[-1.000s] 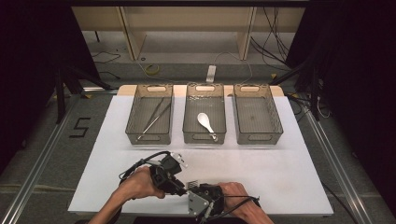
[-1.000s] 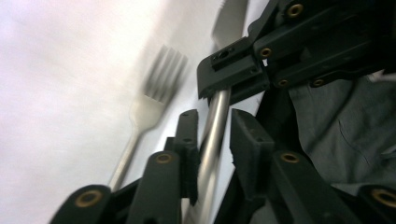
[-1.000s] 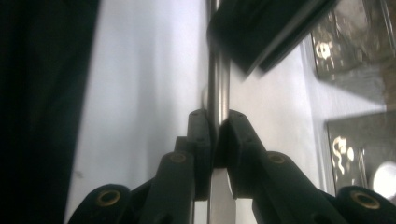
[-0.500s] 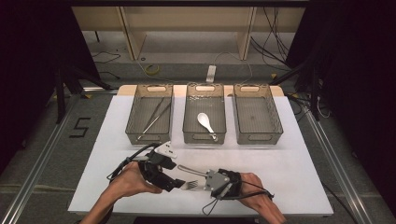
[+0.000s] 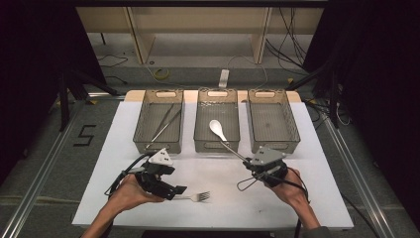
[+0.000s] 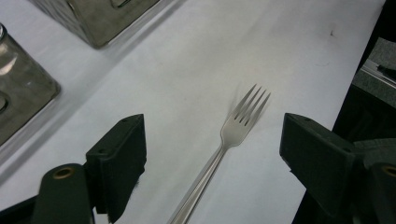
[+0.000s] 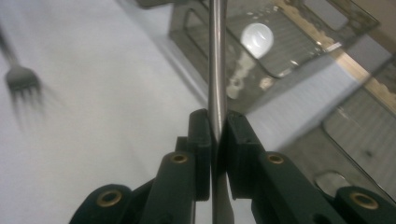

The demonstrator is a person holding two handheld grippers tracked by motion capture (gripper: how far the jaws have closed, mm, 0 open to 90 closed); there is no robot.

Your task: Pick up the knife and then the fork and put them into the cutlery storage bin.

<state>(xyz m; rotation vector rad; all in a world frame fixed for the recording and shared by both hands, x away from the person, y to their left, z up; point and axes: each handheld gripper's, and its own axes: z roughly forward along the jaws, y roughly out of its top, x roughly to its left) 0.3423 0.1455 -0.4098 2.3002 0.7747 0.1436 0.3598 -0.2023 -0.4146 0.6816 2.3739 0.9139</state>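
Observation:
A steel fork (image 5: 197, 197) lies flat on the white table, tines to the right. My left gripper (image 5: 176, 190) is just left of it and its jaws have just been opening. In the left gripper view the fork (image 6: 243, 120) lies between the wide-apart pads (image 6: 122, 158) and touches neither. My right gripper (image 5: 252, 164) is at the front of the middle basket (image 5: 216, 147), shut on a thin metal utensil (image 7: 217, 60). Its shaft points towards that basket and its far end is out of sight. A white spoon (image 5: 217, 128) lies in the middle basket.
Three mesh baskets stand in a row at the back of the table. The left basket (image 5: 159, 148) holds long metal tongs (image 5: 166, 124). The right basket (image 5: 273, 147) has a bare bottom. The white table top (image 5: 218, 173) ends close in front of both hands.
The left jaws opened and let go of the fork, which now lies on the table. The right gripper carried the metal utensil right and up, away from the left gripper and towards the baskets.

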